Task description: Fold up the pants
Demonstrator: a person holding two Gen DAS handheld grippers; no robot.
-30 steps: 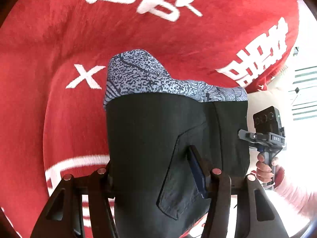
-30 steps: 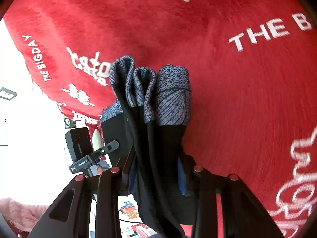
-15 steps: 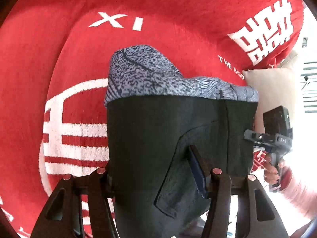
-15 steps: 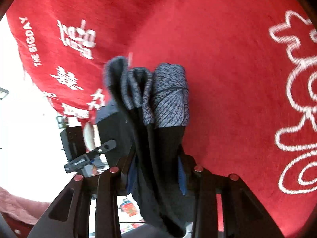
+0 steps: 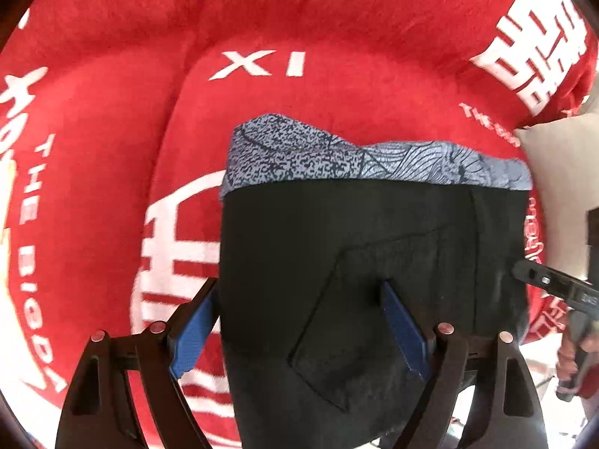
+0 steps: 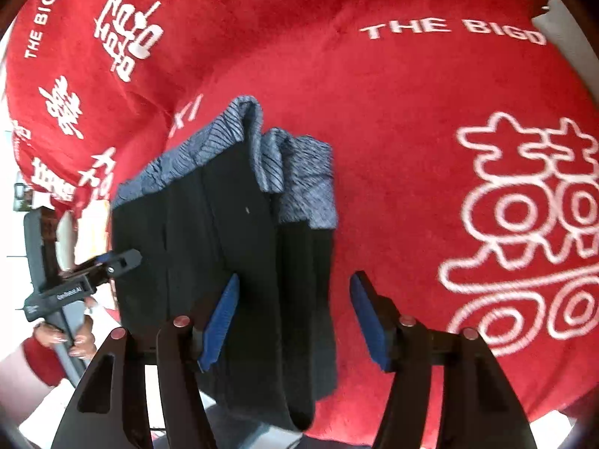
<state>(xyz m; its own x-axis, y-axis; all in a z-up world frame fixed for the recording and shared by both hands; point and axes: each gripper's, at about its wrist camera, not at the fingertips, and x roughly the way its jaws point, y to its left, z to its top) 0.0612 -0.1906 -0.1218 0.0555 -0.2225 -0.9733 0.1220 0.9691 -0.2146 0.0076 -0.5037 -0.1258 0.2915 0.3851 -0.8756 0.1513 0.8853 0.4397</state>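
Pants (image 5: 374,262) are seen folded into a compact black bundle w/ grey patterned cuffs, laid on the red blanket (image 5: 299,18). Folding is judged approx. done; only release and withdrawal are left. Left gripper (image 5: 299,325) and right gripper (image 6: 295,318) have just been opening: pads are apart, fabric between them but not pinched. No containers are seen.

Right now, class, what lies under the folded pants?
The pants lie on a red blanket with white lettering; what the blanket has beneath them is covered.

Red plush blanket (image 5: 337,93), white lettering; folded black pants (image 5: 337,262) lying on it.
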